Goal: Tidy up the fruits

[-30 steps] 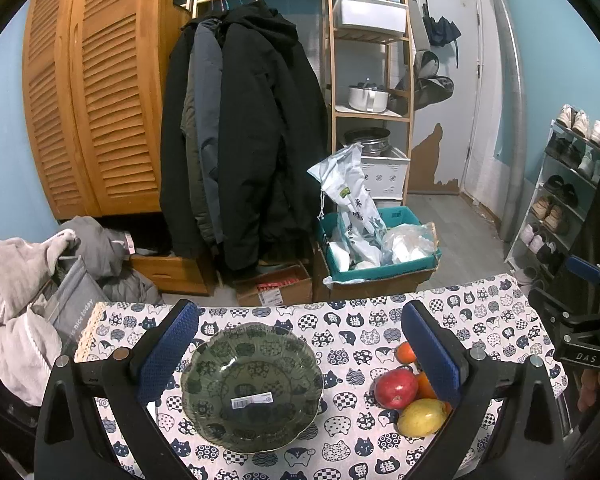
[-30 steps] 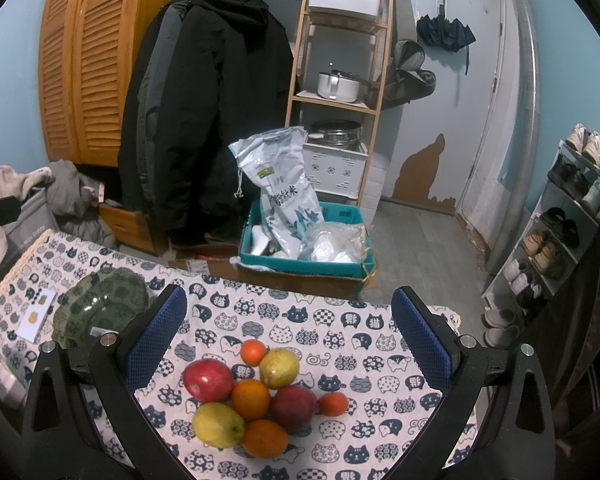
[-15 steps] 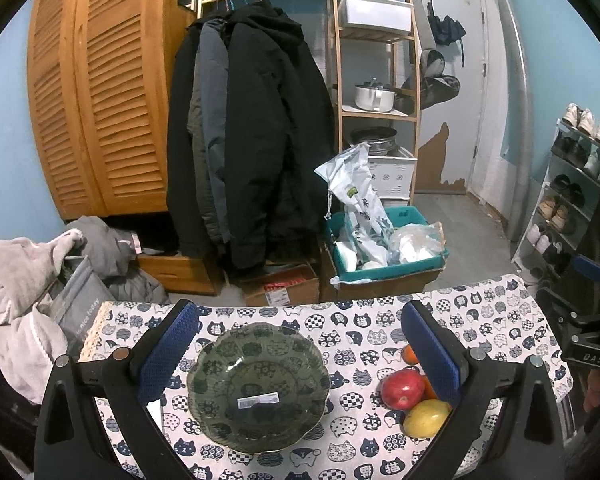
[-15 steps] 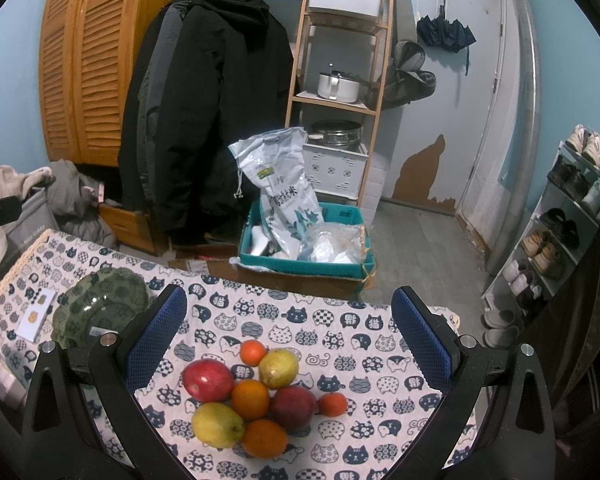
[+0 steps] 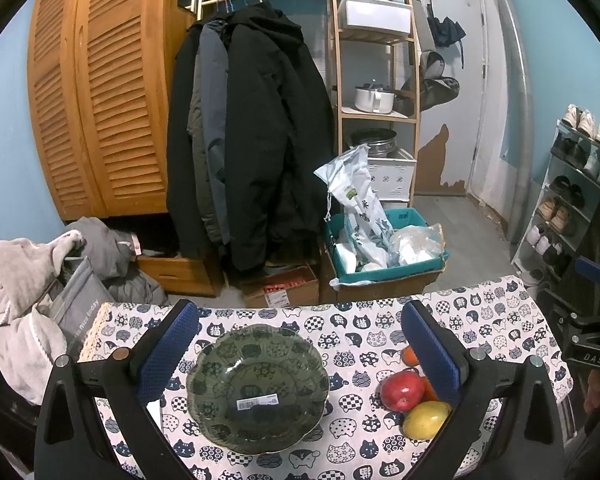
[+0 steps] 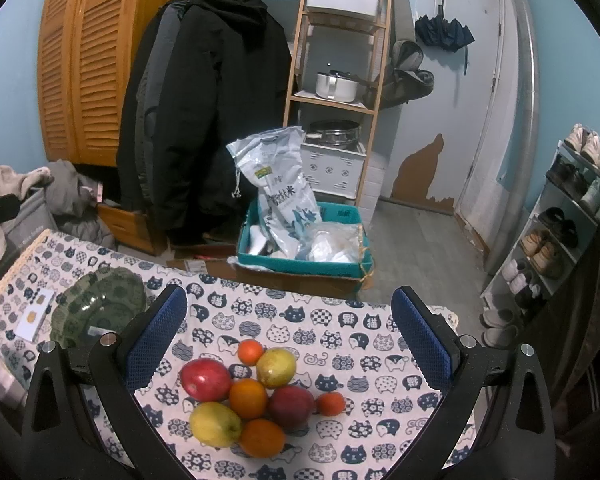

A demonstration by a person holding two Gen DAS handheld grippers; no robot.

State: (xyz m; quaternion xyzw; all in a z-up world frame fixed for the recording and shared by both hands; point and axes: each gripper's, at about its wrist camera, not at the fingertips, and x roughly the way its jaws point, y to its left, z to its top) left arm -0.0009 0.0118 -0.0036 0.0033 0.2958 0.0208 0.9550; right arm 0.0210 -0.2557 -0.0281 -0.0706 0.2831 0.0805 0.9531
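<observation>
A green glass bowl (image 5: 258, 386) with a white label sits empty on the cat-print tablecloth (image 5: 364, 336). My left gripper (image 5: 298, 344) is open above it, the bowl between its blue pads. A red apple (image 5: 402, 384) and a yellow fruit (image 5: 426, 420) lie to the bowl's right. In the right wrist view, several fruits lie in a pile: a red apple (image 6: 205, 378), yellow fruits (image 6: 215, 424), oranges (image 6: 248, 398), a dark red apple (image 6: 291, 406). My right gripper (image 6: 290, 332) is open and empty above the pile. The bowl (image 6: 98, 308) sits at its left.
A white card (image 6: 34, 314) lies left of the bowl. Beyond the table's far edge stand a teal bin with bags (image 6: 300, 236), hanging coats (image 5: 244, 136), a wooden shelf (image 5: 374, 80) and a shoe rack (image 6: 560, 216). Grey laundry (image 5: 24, 280) lies at the left.
The left gripper has lifted and drawn back slightly, so the bowl and room sit a little lower in its view. The right gripper has not moved.
</observation>
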